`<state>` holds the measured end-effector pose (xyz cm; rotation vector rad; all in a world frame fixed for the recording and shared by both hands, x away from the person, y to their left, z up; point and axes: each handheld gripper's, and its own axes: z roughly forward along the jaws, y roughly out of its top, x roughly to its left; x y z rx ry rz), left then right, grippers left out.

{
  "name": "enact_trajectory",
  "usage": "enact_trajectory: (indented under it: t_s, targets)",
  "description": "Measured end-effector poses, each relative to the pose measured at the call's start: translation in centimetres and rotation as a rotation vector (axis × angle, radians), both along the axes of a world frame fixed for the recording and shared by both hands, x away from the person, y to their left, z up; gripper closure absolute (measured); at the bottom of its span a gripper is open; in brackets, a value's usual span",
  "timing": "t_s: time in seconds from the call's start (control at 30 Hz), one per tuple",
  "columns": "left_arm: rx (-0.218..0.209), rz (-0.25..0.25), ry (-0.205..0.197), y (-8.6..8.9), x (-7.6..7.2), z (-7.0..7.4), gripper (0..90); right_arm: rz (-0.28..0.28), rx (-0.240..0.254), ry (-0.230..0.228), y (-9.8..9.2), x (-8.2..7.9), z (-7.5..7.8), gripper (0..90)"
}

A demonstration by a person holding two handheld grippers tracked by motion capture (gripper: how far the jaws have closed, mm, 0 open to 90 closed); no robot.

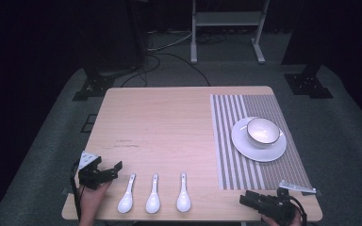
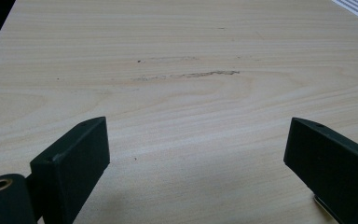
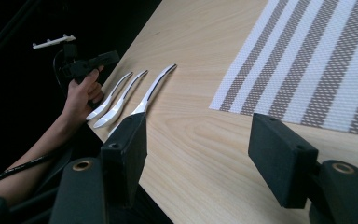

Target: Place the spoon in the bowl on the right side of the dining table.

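Left hand-held gripper (image 1: 115, 168): held low at the near left corner of the tabletop (image 1: 169, 127), just left of the spoons; its jaws stand wide apart with nothing between them, and in the left gripper view (image 2: 196, 154) bare wood lies between them.
Right hand-held gripper (image 1: 246, 200): at the near right corner, jaws pointing left along the near edge; the right gripper view (image 3: 198, 140) shows them well apart and empty.
Left spoon (image 1: 126, 195): white, lying flat near the front edge, bowl toward the person, closest of the three to the left hand-held gripper but not touching it.
Middle spoon (image 1: 153, 195): white, parallel to the left one, just beside it.
Right spoon (image 1: 183, 194): white, same direction, third in the row, between the middle spoon and the placemat; in the right gripper view its bowl end is hidden behind one jaw.
Placemat (image 1: 226, 141): striped, covering the right part of the tabletop.
Plate (image 1: 259, 151): white, on the placemat toward the far right.
Bowl (image 1: 263, 132): white with a dark rim, upright on the plate.
Person's left hand (image 1: 93, 193): gripping the left hand-held gripper from below.
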<state>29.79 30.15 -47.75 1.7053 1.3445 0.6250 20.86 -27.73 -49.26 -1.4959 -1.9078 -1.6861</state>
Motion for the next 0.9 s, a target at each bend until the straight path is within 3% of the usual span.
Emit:
enact_trajectory:
  t_s: [0.9]
  targets:
    - [-0.004, -0.002, 0.002, 0.0, 0.0, 0.0, 5.5, 0.142, -0.037, -0.001, 5.6, 2.8, 1.4, 36.0]
